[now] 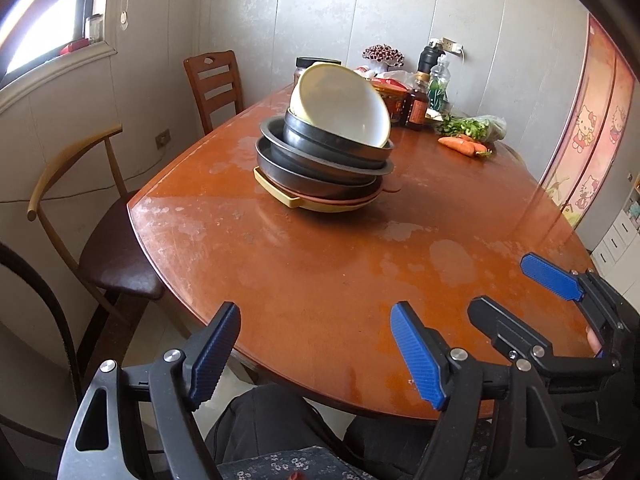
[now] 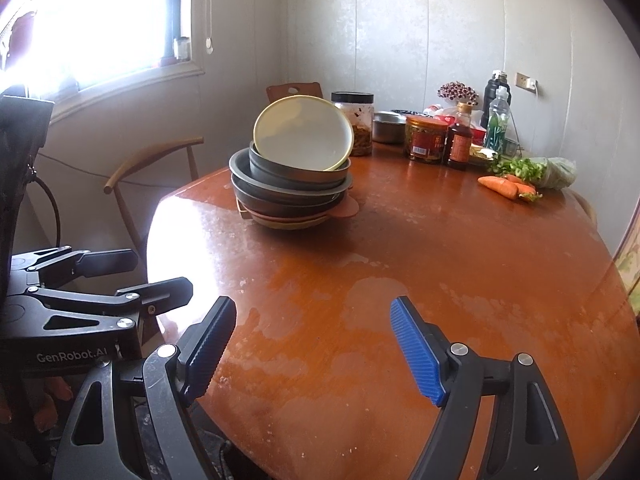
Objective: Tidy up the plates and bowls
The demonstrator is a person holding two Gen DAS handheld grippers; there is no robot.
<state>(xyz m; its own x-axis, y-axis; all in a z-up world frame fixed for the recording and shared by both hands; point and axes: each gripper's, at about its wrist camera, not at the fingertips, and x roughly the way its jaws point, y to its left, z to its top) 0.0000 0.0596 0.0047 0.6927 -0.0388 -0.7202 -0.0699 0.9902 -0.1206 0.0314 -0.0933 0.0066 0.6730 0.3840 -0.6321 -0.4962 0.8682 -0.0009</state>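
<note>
1. Both claws sit closest to my cameras, low over the near edge of the tabletop point(image 1: 320, 280). Left claw point(image 1: 316, 354): jaws apart, nothing between them. The blue pads point(image 1: 418, 360) only frame bare wood.
2. Right claw point(image 2: 312, 350): same story, jaws spread, empty. In the left wrist view I also see it at the right, just beside the left claw, over the tabletop rim.
3. Stack of plates and bowls point(image 1: 324, 156) sits mid-tabletop, well apart from both claws. Bottom up, as far as I can read it: yellow plate with a handle tab point(image 1: 280, 196), a pinkish plate, then several dark bowls nested unevenly.
4. Cream bowl point(image 1: 344, 106) tops the stack, tilted, its opening facing me, resting inside the top dark bowl.
5. Far end of the tabletop: jars and bottles point(image 2: 440, 136), a steel bowl point(image 2: 388, 126), greens in a bag, carrots point(image 2: 506, 186) lying flat. All clear of the stack.
6. Wooden chairs point(image 1: 214, 84) stand along the left side, window above them.
7. A person's dark-trousered knees point(image 1: 260, 420) show under the near edge.
</note>
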